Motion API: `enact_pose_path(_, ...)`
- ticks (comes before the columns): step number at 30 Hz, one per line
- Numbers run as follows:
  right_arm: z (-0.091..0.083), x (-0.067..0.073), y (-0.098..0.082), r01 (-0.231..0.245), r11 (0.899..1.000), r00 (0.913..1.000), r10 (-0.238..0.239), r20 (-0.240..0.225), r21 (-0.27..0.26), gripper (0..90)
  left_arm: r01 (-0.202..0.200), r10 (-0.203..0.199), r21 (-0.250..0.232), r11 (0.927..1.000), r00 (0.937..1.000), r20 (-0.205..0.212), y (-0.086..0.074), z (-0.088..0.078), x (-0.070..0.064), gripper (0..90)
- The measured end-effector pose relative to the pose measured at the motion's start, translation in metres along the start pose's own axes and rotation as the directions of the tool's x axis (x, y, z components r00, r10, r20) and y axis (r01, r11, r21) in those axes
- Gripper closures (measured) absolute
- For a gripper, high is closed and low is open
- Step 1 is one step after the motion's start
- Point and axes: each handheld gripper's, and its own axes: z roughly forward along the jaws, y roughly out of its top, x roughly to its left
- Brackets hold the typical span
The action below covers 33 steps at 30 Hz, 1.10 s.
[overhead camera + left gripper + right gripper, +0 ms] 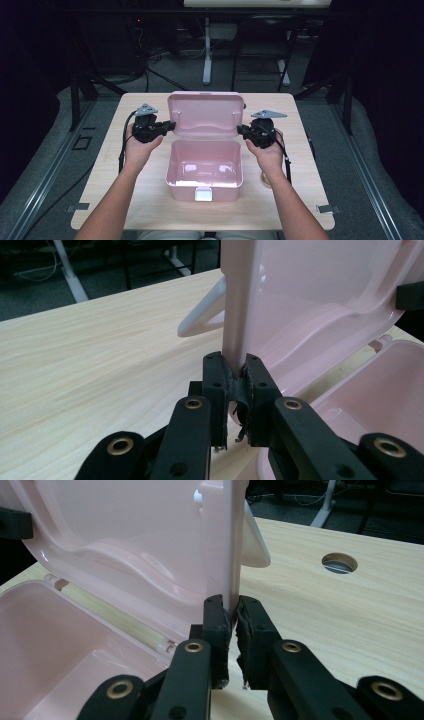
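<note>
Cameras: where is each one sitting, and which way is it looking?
High view: above the table, looking forward and down; forearms, both hands show.
Left gripper view: rides the left gripper, looking along jaws clamping the pink lid.
Right gripper view: rides the right gripper, jaws clamping the lid's other edge.
Shared: lid and open box.

Both forearms are reaching in from the near side, spread apart and angling slightly inward, each hand wrapping the black body of its tongs with a cable trailing back along the wrist. The left tongs (171,125) are pointing inward toward the right, their jaws pinching the left edge of the upright lid (205,114). The right tongs (240,130) are mirroring them, pointing left and clamping the lid's right edge.
</note>
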Motion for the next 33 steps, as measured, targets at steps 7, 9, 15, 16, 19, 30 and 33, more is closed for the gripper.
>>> enact_pose_path(7, 0.0031, -0.0013, 0.0003, -0.005, 1.0, 1.0, 0.005, 0.004, 0.006, 83.8, 0.016, -0.016, 0.007, 0.9998, 0.9999, -0.001, 0.0006, 0.0027, 0.0019, 83.2)
enact_pose_path(9, 0.0035, -0.0014, 0.0003, -0.009, 1.0, 1.0, 0.009, 0.003, 0.008, 83.8, 0.019, -0.019, 0.009, 0.9998, 0.9998, 0.002, 0.0009, 0.0032, 0.0025, 83.3)
enact_pose_path(15, 0.0059, -0.0039, 0.0008, -0.018, 1.0, 0.9998, 0.018, -0.005, 0.008, 83.8, 0.031, -0.031, 0.009, 0.9995, 0.9995, 0.008, 0.0007, 0.0046, 0.0047, 83.3)
enact_pose_path(16, 0.0065, -0.0044, 0.001, -0.02, 1.0, 0.9998, 0.02, -0.008, 0.01, 83.8, 0.031, -0.031, 0.018, 0.9994, 0.9994, 0.013, 0.0009, 0.0041, 0.0056, 83.2)
enact_pose_path(19, 0.0078, -0.0048, 0.0012, -0.024, 1.0, 0.9997, 0.024, -0.011, 0.007, 83.8, 0.039, -0.04, 0.016, 0.9991, 0.9991, 0.015, 0.0007, 0.0046, 0.0062, 83.1)
enact_pose_path(30, 0.0089, -0.0061, 0.0016, -0.032, 0.999, 0.9993, 0.032, -0.019, 0.01, 83.8, 0.047, -0.047, 0.026, 0.9986, 0.9989, 0.007, 0.0024, 0.0056, 0.0054, 82.9)
enact_pose_path(33, 0.0096, -0.0063, 0.0016, -0.039, 0.999, 0.999, 0.04, -0.02, 0.011, 83.8, 0.049, -0.05, 0.027, 0.9984, 0.9987, 0.012, 0.0024, 0.0064, 0.0064, 82.5)
